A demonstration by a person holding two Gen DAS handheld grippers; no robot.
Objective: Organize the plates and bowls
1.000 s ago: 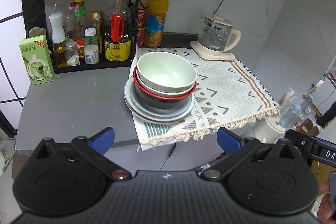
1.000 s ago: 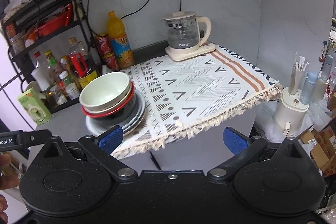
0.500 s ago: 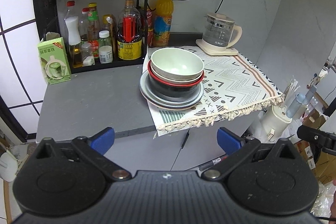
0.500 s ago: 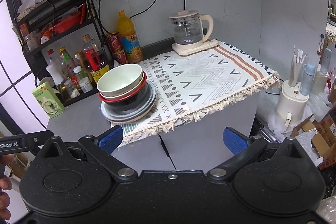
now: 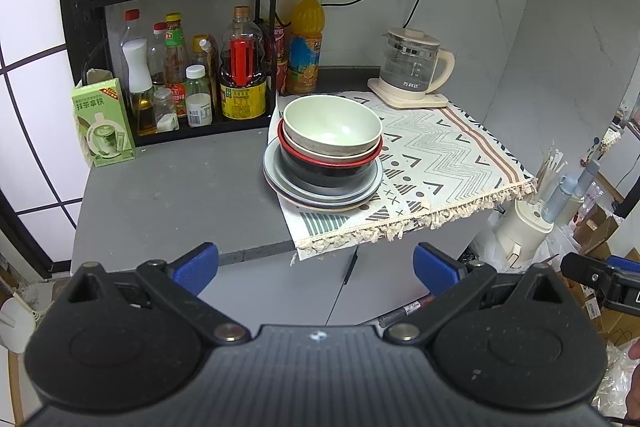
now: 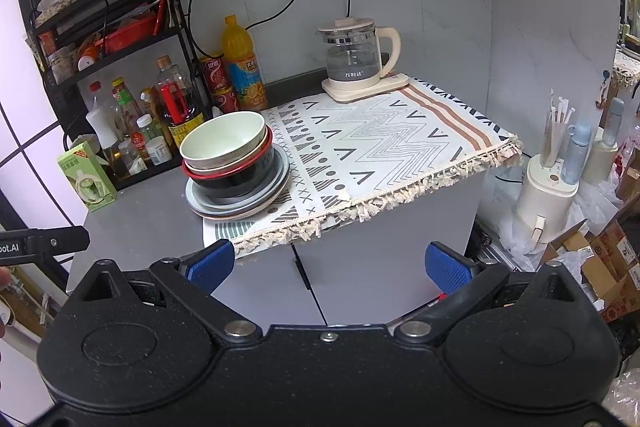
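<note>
We saw pale green bowl (image 5: 332,125) nested atop red-rimmed black bowl (image 5: 330,167) on stacked grey plates (image 5: 322,189), at left edge of patterned fringed cloth (image 5: 440,163); glass kettle (image 5: 412,65) behind-right.

Grey countertop (image 5: 168,195) carries a patterned fringed cloth (image 5: 436,163) over its right half, front edge hanging off. On the cloth: stack of plates and bowls (image 5: 324,163) at its 9 o'clock edge, glass kettle (image 5: 412,67) at 12. Green carton (image 5: 102,123) sits on bare counter, far left.

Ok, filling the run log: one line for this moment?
left tongs open | right tongs open | bowls stacked on plates | nothing held
</note>
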